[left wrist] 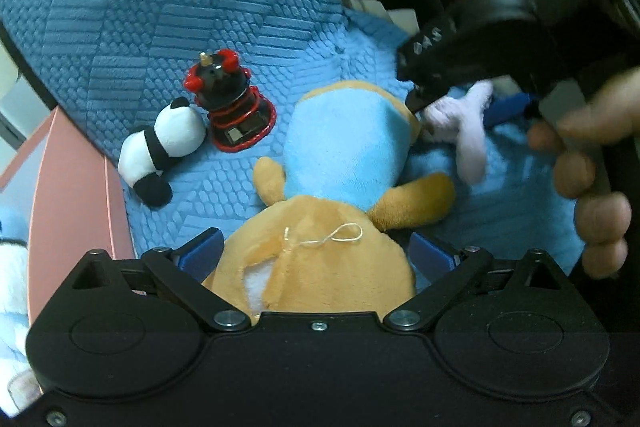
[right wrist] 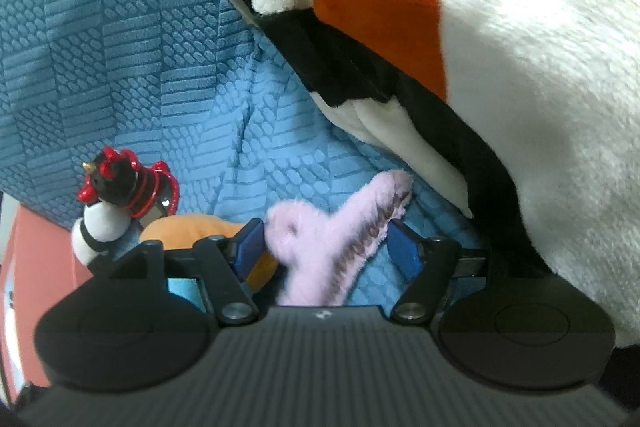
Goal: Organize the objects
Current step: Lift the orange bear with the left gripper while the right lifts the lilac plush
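An orange plush in a light blue shirt point(left wrist: 344, 155) lies on the blue textured cover point(left wrist: 160, 7). My left gripper point(left wrist: 316, 251) has its blue fingers on either side of the plush's orange head, touching it. My right gripper point(right wrist: 324, 243) is open with a pink fuzzy clip point(right wrist: 320, 243) between its fingers; the right finger stands apart from it. The clip also shows in the left wrist view point(left wrist: 464, 123), next to the right gripper point(left wrist: 472, 111). A small panda plush point(left wrist: 160, 151) and a red and black figurine point(left wrist: 232, 103) stand to the left.
A large white, orange and black plush point(right wrist: 500, 47) fills the right, close above my right gripper. A pink box edge point(left wrist: 72, 195) sits at the left beside the cover. A light blue and white plush point(left wrist: 12, 267) is at the far left.
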Action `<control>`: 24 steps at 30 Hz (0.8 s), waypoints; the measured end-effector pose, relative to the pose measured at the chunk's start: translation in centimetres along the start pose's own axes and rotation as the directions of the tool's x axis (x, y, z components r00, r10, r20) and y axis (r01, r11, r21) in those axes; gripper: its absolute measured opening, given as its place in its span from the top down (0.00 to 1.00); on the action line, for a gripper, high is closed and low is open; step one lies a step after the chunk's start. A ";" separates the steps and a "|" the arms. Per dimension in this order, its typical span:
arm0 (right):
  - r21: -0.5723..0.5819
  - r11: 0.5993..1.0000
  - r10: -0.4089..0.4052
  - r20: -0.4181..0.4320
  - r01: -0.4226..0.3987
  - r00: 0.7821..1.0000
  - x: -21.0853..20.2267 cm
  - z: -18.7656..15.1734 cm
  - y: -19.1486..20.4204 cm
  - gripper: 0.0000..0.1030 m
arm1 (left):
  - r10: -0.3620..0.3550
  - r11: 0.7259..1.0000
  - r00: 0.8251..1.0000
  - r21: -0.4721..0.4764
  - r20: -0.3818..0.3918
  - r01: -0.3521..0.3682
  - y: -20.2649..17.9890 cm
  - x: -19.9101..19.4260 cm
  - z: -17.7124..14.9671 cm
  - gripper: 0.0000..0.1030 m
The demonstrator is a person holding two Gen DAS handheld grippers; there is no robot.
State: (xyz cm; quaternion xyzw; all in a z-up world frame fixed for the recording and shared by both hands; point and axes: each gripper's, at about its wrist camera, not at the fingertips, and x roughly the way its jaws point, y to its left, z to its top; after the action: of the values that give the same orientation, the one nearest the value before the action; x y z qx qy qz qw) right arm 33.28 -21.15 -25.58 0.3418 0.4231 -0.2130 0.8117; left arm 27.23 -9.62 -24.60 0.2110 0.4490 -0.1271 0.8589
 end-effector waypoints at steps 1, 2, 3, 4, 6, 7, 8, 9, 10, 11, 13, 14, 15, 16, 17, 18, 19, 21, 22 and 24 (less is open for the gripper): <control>-0.006 1.000 -0.001 0.001 0.001 1.000 0.1 0.0 0.1 0.31 | 0.012 1.000 1.000 0.009 -0.003 -0.011 -0.2 0.2 0.0 0.03; -0.011 1.000 -0.002 0.002 0.002 1.000 0.1 0.0 0.1 0.32 | 0.021 1.000 1.000 0.015 -0.006 -0.021 -0.4 0.4 0.0 0.03; -0.028 1.000 -0.005 0.002 0.005 1.000 0.1 0.0 0.2 0.32 | 0.032 0.999 0.999 0.021 -0.009 -0.032 -0.5 0.6 -0.1 0.03; -0.048 0.999 -0.009 0.002 0.009 1.000 0.2 0.0 0.4 0.32 | 0.038 0.999 0.999 0.024 -0.012 -0.037 -0.6 0.9 0.0 0.03; -0.081 0.997 -0.019 0.001 0.019 1.000 0.2 -0.1 0.8 0.32 | 0.049 0.999 0.999 0.023 -0.019 -0.049 -0.6 1.3 0.1 0.03; -0.085 0.996 -0.021 -0.003 0.021 1.000 0.2 -0.1 0.8 0.32 | 0.056 0.998 0.998 0.020 -0.022 -0.055 -0.5 1.5 0.2 0.03; -0.086 0.996 -0.018 -0.007 0.017 1.000 0.2 -0.1 0.8 0.34 | 0.060 0.998 0.998 0.016 -0.026 -0.060 -0.5 1.8 0.2 0.03; -0.088 0.996 -0.012 -0.010 0.011 1.000 0.2 -0.1 0.7 0.36 | 0.064 0.998 0.998 0.012 -0.030 -0.063 -0.4 2.0 0.2 0.02; -0.089 0.996 -0.008 -0.014 0.007 1.000 0.1 0.0 0.7 0.36 | 0.066 0.998 0.997 0.008 -0.034 -0.066 -0.3 2.2 0.3 0.04; -0.086 0.996 -0.005 -0.016 0.003 1.000 0.1 0.0 0.6 0.36 | 0.066 0.998 0.997 -0.001 -0.034 -0.066 -0.1 2.3 0.3 0.05; -0.081 0.997 -0.002 -0.018 0.001 1.000 -0.1 -0.1 0.5 0.37 | 0.063 0.997 0.997 -0.031 -0.035 -0.064 0.4 2.5 0.3 0.10; -0.081 0.997 -0.002 -0.017 0.001 1.000 -0.2 -0.1 0.4 0.37 | 0.058 0.997 0.998 -0.049 -0.034 -0.060 0.7 2.4 0.3 0.11; -0.080 0.997 0.000 -0.017 -0.001 1.000 -0.3 -0.1 0.4 0.37 | 0.052 0.996 0.998 -0.072 -0.033 -0.054 1.1 2.3 0.3 0.14; -0.076 0.997 0.004 -0.017 -0.005 1.000 -0.3 -0.1 0.5 0.37 | 0.043 0.994 0.999 -0.095 -0.033 -0.046 1.4 2.3 0.3 0.17; -0.073 0.997 0.010 -0.016 -0.011 1.000 -0.5 0.0 0.4 0.37 | 0.029 0.992 0.999 -0.125 -0.032 -0.033 1.9 2.1 0.3 0.17; -0.074 0.997 0.013 -0.014 -0.014 1.000 -0.6 -0.1 0.4 0.37 | 0.013 0.988 0.999 -0.156 -0.030 -0.017 2.5 1.9 0.3 0.19; -0.076 0.997 0.014 -0.010 -0.015 1.000 -0.8 -0.1 0.4 0.37 | -0.002 0.982 1.000 -0.187 -0.026 -0.003 3.1 1.7 0.3 0.19; -0.082 0.996 0.022 -0.004 -0.023 1.000 -1.1 -0.1 0.6 0.37 | -0.031 0.966 0.999 -0.257 -0.014 0.026 4.3 1.2 0.1 0.21; -0.084 0.996 0.032 -0.001 -0.032 0.999 -1.3 -0.2 0.6 0.37 | -0.041 0.957 0.999 -0.286 -0.008 0.036 4.8 1.0 0.0 0.21; -0.099 0.994 0.046 0.001 -0.045 0.999 -1.8 -0.3 0.7 0.37 | -0.054 0.938 0.999 -0.342 0.006 0.053 5.7 0.4 -0.2 0.22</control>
State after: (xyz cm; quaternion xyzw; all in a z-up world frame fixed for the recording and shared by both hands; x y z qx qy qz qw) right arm 32.54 -20.35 -23.98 0.3103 0.4237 -0.1738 0.8331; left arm 29.70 -4.51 -23.63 0.0468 0.4714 -0.0701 0.8779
